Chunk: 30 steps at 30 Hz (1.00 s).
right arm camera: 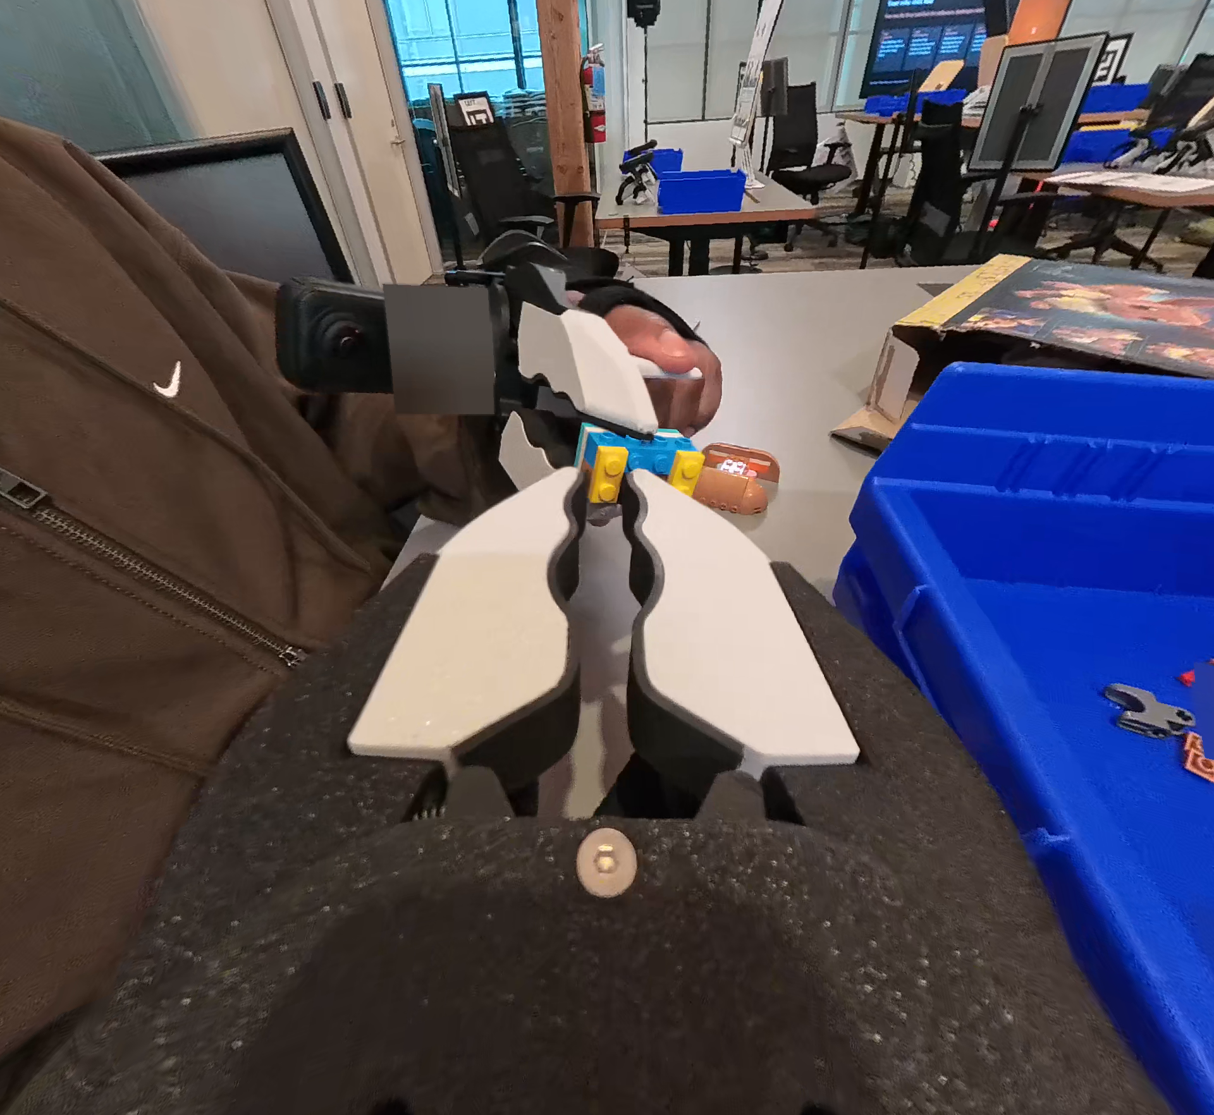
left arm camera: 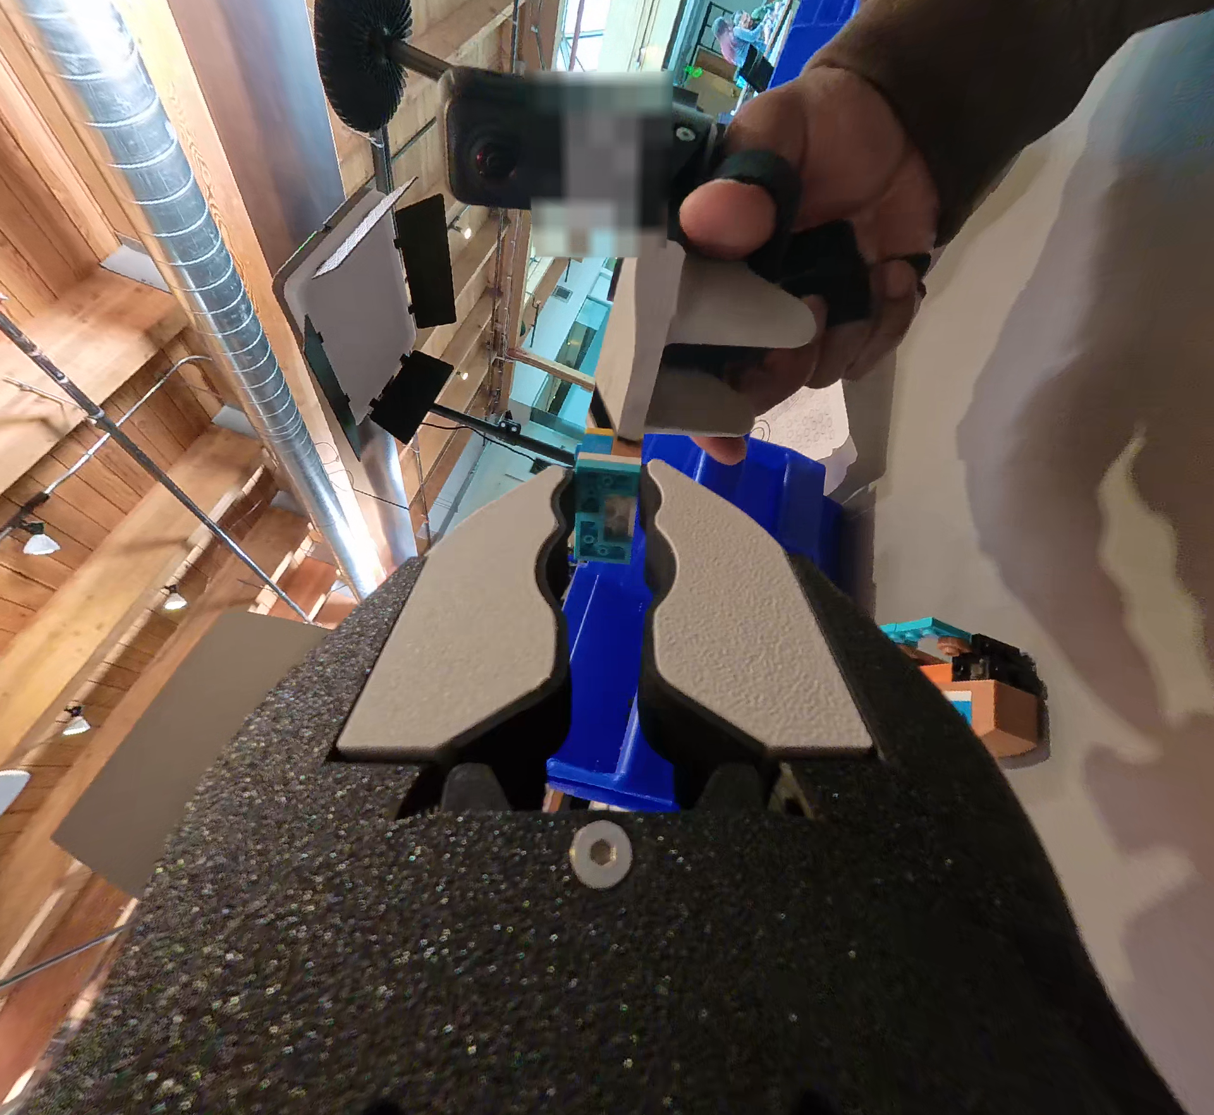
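Observation:
My left gripper point(left arm camera: 606, 486) is shut on a small brick assembly point(left arm camera: 606, 519), whose teal underside faces this camera. In the right wrist view the same assembly point(right arm camera: 647, 456) shows blue, teal and yellow bricks, held above the grey table point(right arm camera: 808, 361). My right gripper point(right arm camera: 607, 482) is shut on the yellow brick point(right arm camera: 607, 476) at its near left end. The left gripper's upper finger point(right arm camera: 591, 374) clamps the assembly from above. A hand point(left arm camera: 841, 216) holds the right gripper, whose fingers point(left arm camera: 696, 322) reach the assembly from the far side.
A brown rounded brick piece point(right arm camera: 736, 482) lies on the table just behind the assembly. A blue bin point(right arm camera: 1051, 558) with a few loose parts stands at right, with an open cardboard box point(right arm camera: 1051, 322) behind it. A partly built brick model point(left arm camera: 972, 683) sits at right. A brown jacket point(right arm camera: 131, 492) fills the left. Left and right tips are no more than a few centimetres apart. The brown rounded brick piece point(right arm camera: 736, 482) is about 25 cm from both grippers' fingertips.

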Tool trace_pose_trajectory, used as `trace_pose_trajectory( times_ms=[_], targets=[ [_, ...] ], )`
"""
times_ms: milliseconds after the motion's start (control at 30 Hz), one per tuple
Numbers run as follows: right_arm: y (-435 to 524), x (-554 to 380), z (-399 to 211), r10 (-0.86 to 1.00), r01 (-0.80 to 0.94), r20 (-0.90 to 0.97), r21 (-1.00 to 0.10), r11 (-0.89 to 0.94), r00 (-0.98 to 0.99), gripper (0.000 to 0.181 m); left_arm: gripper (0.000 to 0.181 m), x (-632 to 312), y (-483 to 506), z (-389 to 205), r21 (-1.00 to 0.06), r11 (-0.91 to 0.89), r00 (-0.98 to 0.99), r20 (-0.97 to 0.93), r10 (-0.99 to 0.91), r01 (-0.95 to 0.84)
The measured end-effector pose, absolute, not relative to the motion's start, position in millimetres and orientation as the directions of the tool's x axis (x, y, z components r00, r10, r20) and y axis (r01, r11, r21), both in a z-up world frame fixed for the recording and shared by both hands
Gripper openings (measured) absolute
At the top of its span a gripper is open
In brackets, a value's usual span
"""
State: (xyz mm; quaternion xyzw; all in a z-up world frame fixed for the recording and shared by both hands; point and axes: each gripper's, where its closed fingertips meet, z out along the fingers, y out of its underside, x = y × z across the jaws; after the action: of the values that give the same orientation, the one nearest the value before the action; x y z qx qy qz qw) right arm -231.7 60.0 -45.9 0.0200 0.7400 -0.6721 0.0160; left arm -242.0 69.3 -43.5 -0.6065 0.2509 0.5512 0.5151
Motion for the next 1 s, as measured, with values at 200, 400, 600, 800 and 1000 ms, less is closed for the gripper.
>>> trace_pose_trajectory(
  times_ms=[200, 400, 600, 800, 1000],
  targets=[
    [60, -230, -52, -0.003, 0.037, -0.038, -0.988, 0.151, -0.999, 0.009, 0.018, -241, 69, -48, -0.301, -0.371, 0.233, -0.948, 0.215, -0.879],
    [78, -237, -36, 0.046, -0.031, 0.038, -0.989, 0.144, -0.998, 0.008, 0.018, -246, 52, -37, -0.381, -0.355, 0.308, -0.919, 0.247, -0.854],
    [142, -263, 2, 0.238, -0.115, 0.116, -0.993, 0.017, -0.964, 0.008, 0.017, -259, 23, -7, -0.630, -0.175, 0.532, -0.749, 0.395, -0.757],
    [119, -328, -21, 0.550, -0.157, 0.326, -0.930, 0.332, -0.769, 0.009, 0.018, -267, 36, -11, -0.885, 0.070, 0.844, -0.411, 0.343, -0.460],
    [112, -366, -59, 0.539, -0.169, 0.598, -0.748, 0.642, -0.593, 0.031, 0.018, -282, 29, -15, -0.946, 0.317, 0.986, 0.105, 0.127, 0.060]
  ],
)
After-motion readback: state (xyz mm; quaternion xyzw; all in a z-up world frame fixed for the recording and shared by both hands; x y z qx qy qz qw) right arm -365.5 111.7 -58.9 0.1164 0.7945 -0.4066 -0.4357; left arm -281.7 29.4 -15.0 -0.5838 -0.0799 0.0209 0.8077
